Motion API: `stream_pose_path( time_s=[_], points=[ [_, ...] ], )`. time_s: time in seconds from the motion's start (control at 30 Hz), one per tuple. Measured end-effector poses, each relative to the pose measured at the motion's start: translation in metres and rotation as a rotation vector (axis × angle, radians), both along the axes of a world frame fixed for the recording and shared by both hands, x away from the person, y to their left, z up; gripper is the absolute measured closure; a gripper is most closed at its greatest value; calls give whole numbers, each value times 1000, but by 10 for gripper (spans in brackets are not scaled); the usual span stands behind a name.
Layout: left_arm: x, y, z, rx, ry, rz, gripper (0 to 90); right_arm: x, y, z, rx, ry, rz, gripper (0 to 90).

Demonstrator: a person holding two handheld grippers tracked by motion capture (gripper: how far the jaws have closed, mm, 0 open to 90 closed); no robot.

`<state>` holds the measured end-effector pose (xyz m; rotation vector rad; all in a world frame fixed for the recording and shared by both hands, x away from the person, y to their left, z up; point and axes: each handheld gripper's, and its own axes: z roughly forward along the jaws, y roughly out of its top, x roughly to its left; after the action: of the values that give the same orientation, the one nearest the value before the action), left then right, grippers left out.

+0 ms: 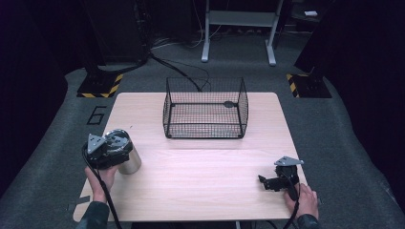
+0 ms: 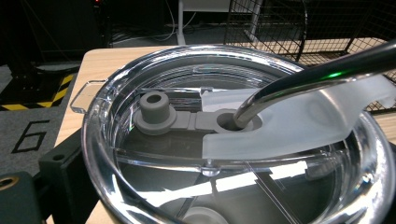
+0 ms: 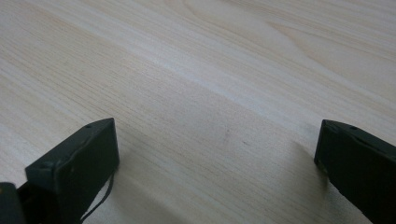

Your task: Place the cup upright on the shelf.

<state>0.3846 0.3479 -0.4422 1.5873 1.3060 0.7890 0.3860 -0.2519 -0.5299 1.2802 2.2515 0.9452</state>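
A steel tumbler (image 1: 131,162) stands near the table's left edge, and my left gripper (image 1: 111,146) is closed around its top. The left gripper view looks down from close by on the tumbler's clear lid (image 2: 154,186), with a grey stopper (image 2: 155,110) and a metal straw (image 2: 322,69) leaning out to the right. One black finger (image 2: 63,172) presses against the tumbler's side; the other is hidden behind it. My right gripper (image 1: 268,182) rests low over the table's front right. It (image 3: 215,140) is open, with bare wood between its fingers.
A black wire basket (image 1: 205,108) stands at the back middle of the wooden table (image 1: 205,183), with a small dark thing inside at its rear. On the floor beyond are hazard-taped bases (image 1: 100,85) and a grey stand (image 1: 239,28).
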Motion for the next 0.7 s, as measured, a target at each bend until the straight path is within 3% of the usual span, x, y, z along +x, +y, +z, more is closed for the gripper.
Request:
stream_pose_path(
  time_s=[0.7],
  points=[
    [-8, -12, 18, 20, -27, -63, 37, 0, 0, 0, 0, 0, 0, 0]
  ],
)
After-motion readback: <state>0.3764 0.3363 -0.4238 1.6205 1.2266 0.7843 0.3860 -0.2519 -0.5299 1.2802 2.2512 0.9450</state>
